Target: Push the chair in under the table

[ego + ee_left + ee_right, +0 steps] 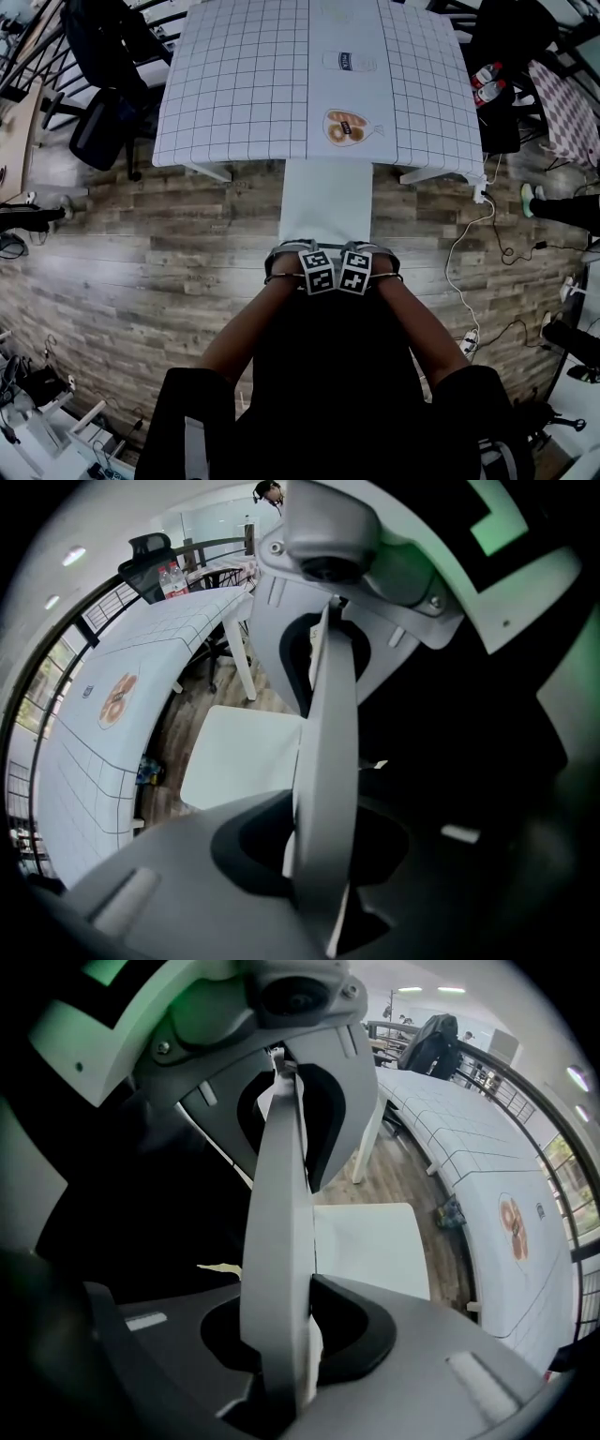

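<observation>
**Chair in hand, table dead ahead at 12 o'clock**

Grip. In the head view, the left tool (pixel 315 269) and the right tool (pixel 356 268) stand side by side, cubes all but touching, at the middle of the chair's backrest (pixel 330 247). Each gripper view shows the white slab of the backrest running between that tool's jaws, with the jaws part-way closed and pressing on it. Both tools point steeply down onto the top edge.

Position of the chair (pixel 326 202). The seat reaches from the tools toward 12 o'clock. Its far edge meets the near edge of the table (pixel 244 84). How much of it is already under the cloth cannot be told. Most of the seat is in the open, over the wooden floor (pixel 141 244).

Governing relation. The backrest's long axis runs 9 to 3 o'clock, parallel to the table's near edge. The seat sits between the two near table legs (pixel 211 172) and (pixel 424 175), well apart from each. Neither hand is nearer, as both hold the same edge at the same line.

Judgement. The push called for is straight toward 12 o'clock with both tools sharing the load evenly. Because the grip is so central, uneven pressure could swing the chair toward one leg. The task looks roughly mid-course, and the seat has most of its length to travel.
</observation>
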`<state>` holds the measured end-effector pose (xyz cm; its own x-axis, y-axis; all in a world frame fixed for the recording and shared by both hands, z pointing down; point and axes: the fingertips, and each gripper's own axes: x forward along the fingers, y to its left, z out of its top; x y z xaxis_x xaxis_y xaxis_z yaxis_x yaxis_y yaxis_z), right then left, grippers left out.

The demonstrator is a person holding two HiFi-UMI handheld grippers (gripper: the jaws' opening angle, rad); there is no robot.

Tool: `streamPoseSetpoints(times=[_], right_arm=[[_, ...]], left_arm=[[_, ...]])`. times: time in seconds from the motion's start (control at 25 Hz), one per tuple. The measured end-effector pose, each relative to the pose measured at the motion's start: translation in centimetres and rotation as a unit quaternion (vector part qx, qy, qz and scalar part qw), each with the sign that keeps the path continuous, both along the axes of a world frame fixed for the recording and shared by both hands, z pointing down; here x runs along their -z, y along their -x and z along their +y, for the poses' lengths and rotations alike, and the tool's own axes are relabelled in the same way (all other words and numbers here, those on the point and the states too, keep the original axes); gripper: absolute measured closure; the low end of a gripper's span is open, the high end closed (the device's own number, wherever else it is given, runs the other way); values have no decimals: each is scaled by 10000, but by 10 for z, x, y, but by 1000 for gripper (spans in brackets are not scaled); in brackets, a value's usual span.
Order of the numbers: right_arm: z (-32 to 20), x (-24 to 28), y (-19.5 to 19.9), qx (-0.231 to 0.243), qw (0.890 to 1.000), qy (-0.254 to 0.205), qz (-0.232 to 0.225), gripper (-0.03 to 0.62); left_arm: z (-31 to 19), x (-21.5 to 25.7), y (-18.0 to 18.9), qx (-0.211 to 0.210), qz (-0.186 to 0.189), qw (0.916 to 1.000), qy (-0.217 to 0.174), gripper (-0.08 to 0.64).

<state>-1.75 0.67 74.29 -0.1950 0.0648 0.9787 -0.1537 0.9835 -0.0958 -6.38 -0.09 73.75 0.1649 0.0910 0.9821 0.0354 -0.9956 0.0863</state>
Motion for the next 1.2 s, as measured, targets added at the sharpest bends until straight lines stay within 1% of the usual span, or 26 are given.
streamPoseSetpoints(times=[0.24,0.44,0.64,0.8,1.04,1.2], right_arm=[[-18,-11,-2,-68,9998,-78,184,511],[-40,-15,-6,-254,9992,-198,226,509],[-58,-19,-4,-359,9990,-154,193,508],[-83,-18,-9,-341,9990,-229,187,507],[-107,-19,-20,-318,9988,-304,191,509],[-116,-22,-28,-316,9991,-214,204,509]], left_arm=[[-17,-12,-1,16,32,10000,-16,463],[-40,-16,-4,-44,70,9999,-87,463],[-59,-19,-1,-137,35,9999,-41,463],[-83,-19,-7,-133,20,9999,-93,462],[-108,-21,-19,-142,23,9998,-145,463],[-117,-23,-26,-144,24,9999,-22,449]])
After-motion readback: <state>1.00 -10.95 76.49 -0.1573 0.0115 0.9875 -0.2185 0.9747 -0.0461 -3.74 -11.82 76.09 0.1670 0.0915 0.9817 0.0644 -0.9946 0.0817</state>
